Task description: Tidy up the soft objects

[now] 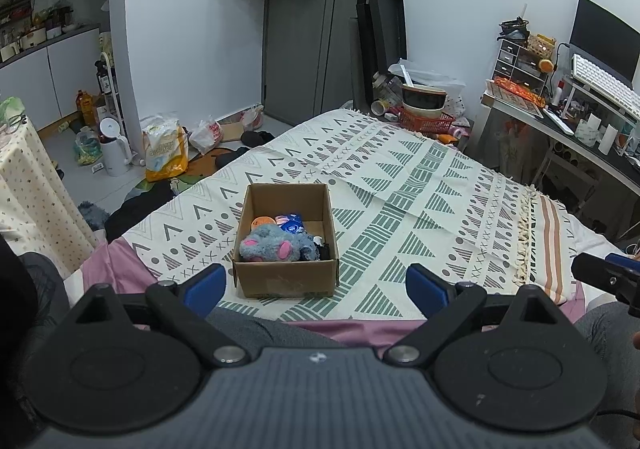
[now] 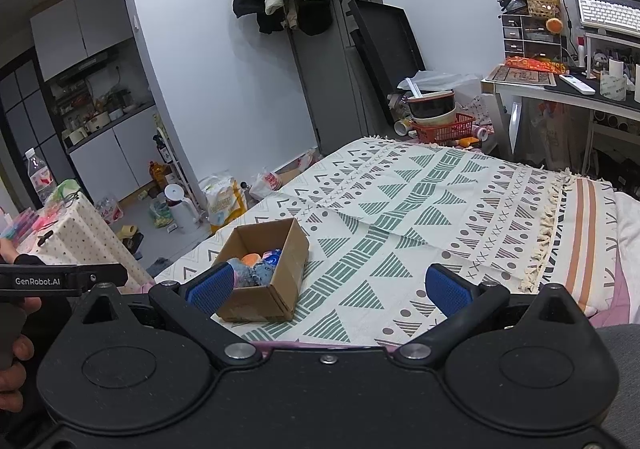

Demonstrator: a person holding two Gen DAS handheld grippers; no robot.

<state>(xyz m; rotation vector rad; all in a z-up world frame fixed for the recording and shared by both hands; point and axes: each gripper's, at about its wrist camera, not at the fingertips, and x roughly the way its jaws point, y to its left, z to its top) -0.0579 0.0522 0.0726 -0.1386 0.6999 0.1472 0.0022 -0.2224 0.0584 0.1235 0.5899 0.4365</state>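
Left wrist view: a cardboard box (image 1: pixel 286 245) sits on a patterned bedspread (image 1: pixel 400 185), already holding a grey plush toy (image 1: pixel 272 245), an orange item (image 1: pixel 262 222) and a blue packet (image 1: pixel 291 224) — the soft objects look gathered, and nothing loose shows on the cloth. The left gripper (image 1: pixel 316 287) hangs above the bed's near edge, jaws spread wide and empty; the right gripper (image 2: pixel 328 287), likewise wide and empty, hovers just short of the box. A careless reach could likely nudge the light box across the cloth or tip it, and a finger might catch a box wall. Only one label reads clearly — "GenRobot.AI" on the left tool's bar in the right wrist view; the packet's print is too small to read.
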